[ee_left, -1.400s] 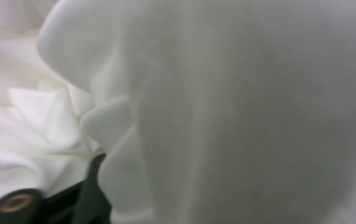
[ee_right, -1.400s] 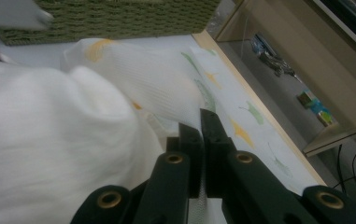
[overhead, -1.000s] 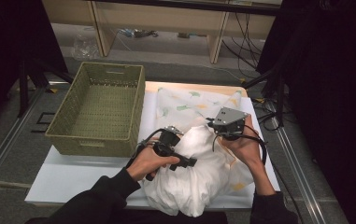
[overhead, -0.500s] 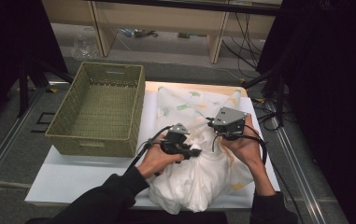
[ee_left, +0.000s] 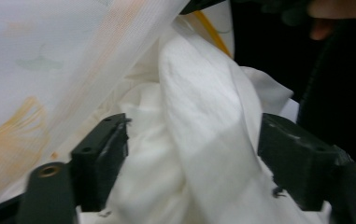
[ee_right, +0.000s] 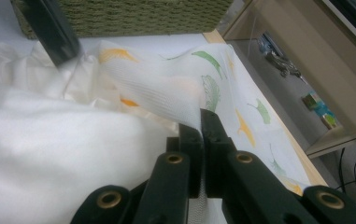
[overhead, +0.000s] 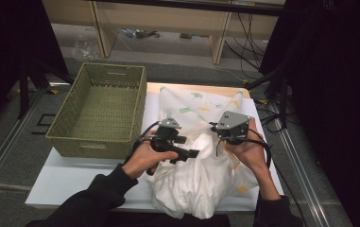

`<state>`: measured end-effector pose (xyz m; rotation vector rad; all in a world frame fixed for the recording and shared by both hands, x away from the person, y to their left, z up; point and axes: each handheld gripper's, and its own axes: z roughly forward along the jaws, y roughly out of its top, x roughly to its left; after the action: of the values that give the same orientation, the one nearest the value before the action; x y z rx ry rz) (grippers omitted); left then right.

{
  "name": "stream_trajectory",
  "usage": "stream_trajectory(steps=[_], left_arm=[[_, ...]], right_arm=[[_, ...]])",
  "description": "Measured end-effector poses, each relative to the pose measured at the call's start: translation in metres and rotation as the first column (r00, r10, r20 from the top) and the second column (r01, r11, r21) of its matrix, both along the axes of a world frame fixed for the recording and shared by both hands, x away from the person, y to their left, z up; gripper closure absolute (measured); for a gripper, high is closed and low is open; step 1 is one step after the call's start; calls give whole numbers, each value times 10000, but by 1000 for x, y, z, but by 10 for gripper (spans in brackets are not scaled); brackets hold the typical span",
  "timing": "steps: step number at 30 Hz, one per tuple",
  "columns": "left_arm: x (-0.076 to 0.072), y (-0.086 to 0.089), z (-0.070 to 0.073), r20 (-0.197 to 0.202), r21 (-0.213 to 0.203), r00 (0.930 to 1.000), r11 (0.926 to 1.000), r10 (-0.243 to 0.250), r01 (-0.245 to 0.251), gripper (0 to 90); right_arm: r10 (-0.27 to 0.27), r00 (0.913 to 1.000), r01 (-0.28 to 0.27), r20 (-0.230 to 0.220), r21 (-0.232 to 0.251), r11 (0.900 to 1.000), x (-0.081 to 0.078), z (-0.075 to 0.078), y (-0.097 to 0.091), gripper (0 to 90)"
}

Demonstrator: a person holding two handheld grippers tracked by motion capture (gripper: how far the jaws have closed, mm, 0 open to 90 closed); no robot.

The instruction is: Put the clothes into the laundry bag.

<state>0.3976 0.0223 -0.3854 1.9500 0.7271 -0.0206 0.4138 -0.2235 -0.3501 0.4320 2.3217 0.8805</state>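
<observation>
Pinching the thin printed layer of the cloth (ee_right: 166, 88) in my right gripper (ee_right: 202, 140), I hold that hand steady on the right of the table (overhead: 73, 177); its jaws are clenched flat together with the gauzy weave trapped between them. That clamp is there to anchor one edge, so the fabric stays taut and lifted while the other hand works.

My left gripper (ee_left: 192, 158) sits to the left of it, over the near middle of the heap. Its jaws have just been opening, after closing briefly, and now stand apart with a thick white fold of the cloth (ee_left: 199, 140) bulging up between them. The pads (ee_left: 105, 154) do not seem to press on it, so I count that gripper as released. I judge it is hunting for a better bite: a single edge, not a whole bundle of layers.

The cloth (overhead: 196, 175) is a crumpled white mound spilling toward the near edge of the table, with its leaf-printed part spread flat toward the far side. The woven basket (overhead: 97, 111) stands empty on the left, just beside the cloth, likely placed there to receive it once it is gathered or folded.

The risk is that the left jaws catch too many layers at once.
</observation>
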Motion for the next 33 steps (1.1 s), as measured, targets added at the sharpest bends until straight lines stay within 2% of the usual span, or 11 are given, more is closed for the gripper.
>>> stream_trajectory(steps=[4,7,9,14,17,19,21,24,28,31,33], left_arm=[[-14,23,-9,-77,535,9996,9982,267,-263,160],[-15,27,-29,-326,837,9994,9964,-119,146,157],[-12,21,-45,-820,1052,9966,9943,-63,149,157],[2,-8,-63,-925,1381,9933,9870,-693,817,64],[6,-21,-61,-785,1294,9946,9885,-679,777,497],[5,-27,-50,-236,1087,9962,9903,-841,862,733],[3,-34,-31,39,460,9958,9948,-914,911,771],[9,-43,-18,184,282,9974,9972,-702,697,816],[33,-56,-46,282,1106,9995,9938,-115,83,810],[42,-51,-59,-521,415,9979,9985,377,-355,769],[39,-45,-53,-371,407,9981,9980,498,-483,741]], right_arm=[[145,9998,-144,126,-67,9999,0,1,1,897],[145,9998,-144,111,-67,9999,-1,1,1,898],[139,9998,-138,122,-84,9999,-1,1,1,897],[142,9999,-142,73,-95,9999,-1,0,3,897],[181,9998,-180,38,-146,9997,-2,-1,3,898],[189,9997,-187,126,-138,9997,-3,0,4,898],[264,9996,-262,128,-141,9996,-4,1,4,898],[388,9990,-387,224,-65,9992,-10,6,6,898],[418,9988,-418,251,0,9991,-18,10,8,898],[290,9994,-286,201,-197,9994,-23,12,4,898],[221,9996,-218,179,-173,9996,-22,11,3,898]])
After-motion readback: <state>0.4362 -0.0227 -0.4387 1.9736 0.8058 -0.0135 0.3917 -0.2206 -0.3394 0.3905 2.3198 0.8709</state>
